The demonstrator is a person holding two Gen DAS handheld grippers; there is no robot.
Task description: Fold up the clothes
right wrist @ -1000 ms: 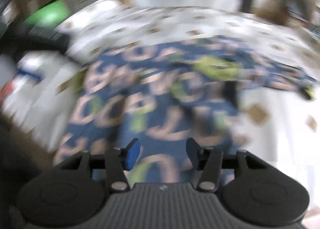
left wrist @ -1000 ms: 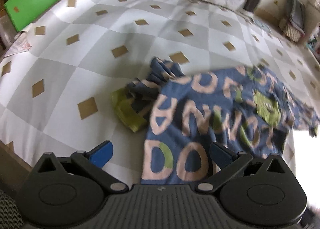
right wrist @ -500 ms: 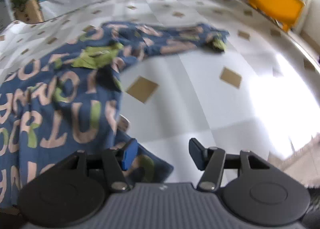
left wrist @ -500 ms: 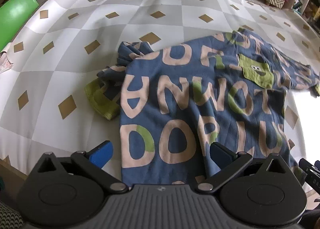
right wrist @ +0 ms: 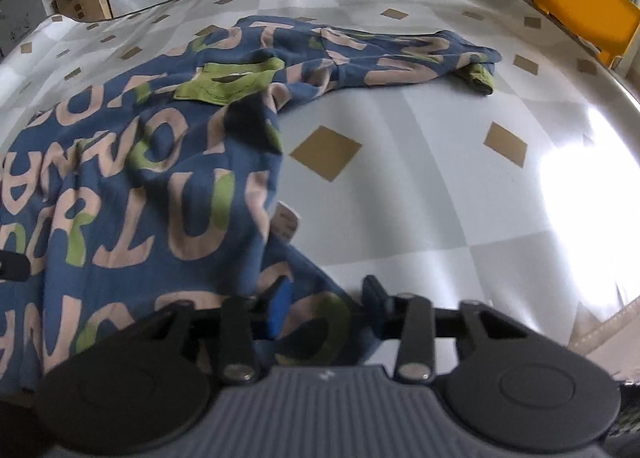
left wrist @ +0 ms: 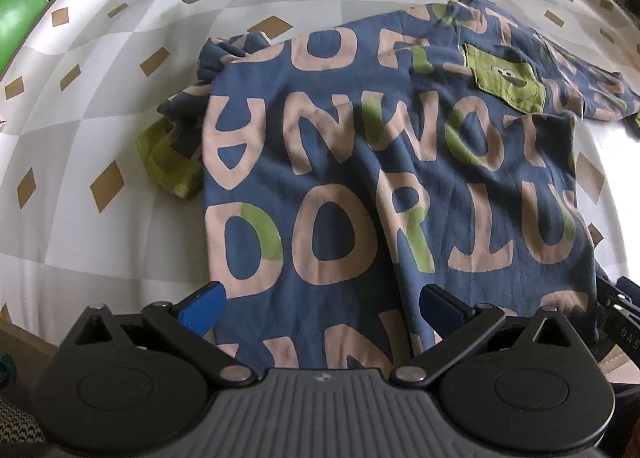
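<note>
Soft, light blue lettered shirt (left wrist: 400, 186) spread limp on checked tablecloth (left wrist: 120, 38), best pinched at near hem; left gripper (left wrist: 320, 300) wide open, right gripper (right wrist: 326, 300) just closing around hem corner.

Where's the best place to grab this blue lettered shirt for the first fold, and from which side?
Take the blue shirt by its near hem, one corner per gripper, coming in from the near table edge. The body lies fairly flat with the hem nearest; the sleeves are bunched far off. The left gripper is open over the left part; the right gripper, jaws just closing, straddles the right hem corner.
</note>
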